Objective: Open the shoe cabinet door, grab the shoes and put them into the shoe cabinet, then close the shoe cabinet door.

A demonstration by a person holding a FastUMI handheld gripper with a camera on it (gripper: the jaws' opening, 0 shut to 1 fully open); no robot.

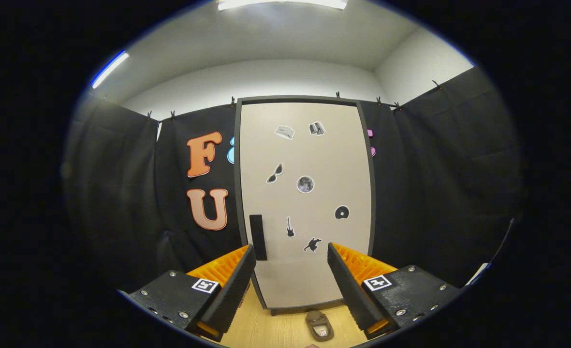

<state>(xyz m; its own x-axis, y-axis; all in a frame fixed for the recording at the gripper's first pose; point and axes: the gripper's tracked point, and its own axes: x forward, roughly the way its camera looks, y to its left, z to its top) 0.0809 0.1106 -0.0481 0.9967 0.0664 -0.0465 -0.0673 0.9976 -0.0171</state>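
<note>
Straight ahead at 12 o'clock from the gripper (291, 270), beyond its fingertips, stands the shoe cabinet (304, 203), upright against the black cloth wall (440, 183). Its door (314, 159) is closed: a tall, pale beige panel set in a dark grey frame, flush on all sides as far as can be seen. Several small stickers (305, 184) dot the door face: a round grey one near the centre, a pair of sunglasses at its 10 o'clock, a disc at its 4 o'clock, a small guitar and a dark animal shape lower down, and two pale box-like ones near the top. A dark rectangular handle (257, 237) sits vertically along the door's left edge, in the lower half, just above the tip of the left finger.

Jaws: spread wide, nothing between them, touching nothing. Cabinet door fills the gap between the two fingers.

Shoe (319, 325): one seen, brown-olive with a pale insole, lying on the light wooden floor (275, 328) at about 6 o'clock from the cabinet, just in front of its base, low between the fingers and nearer the right one. Partly cut off at the bottom; a second shoe cannot be made out.

Pale ceiling (275, 38) with a light strip (283, 4) overhead.
</note>
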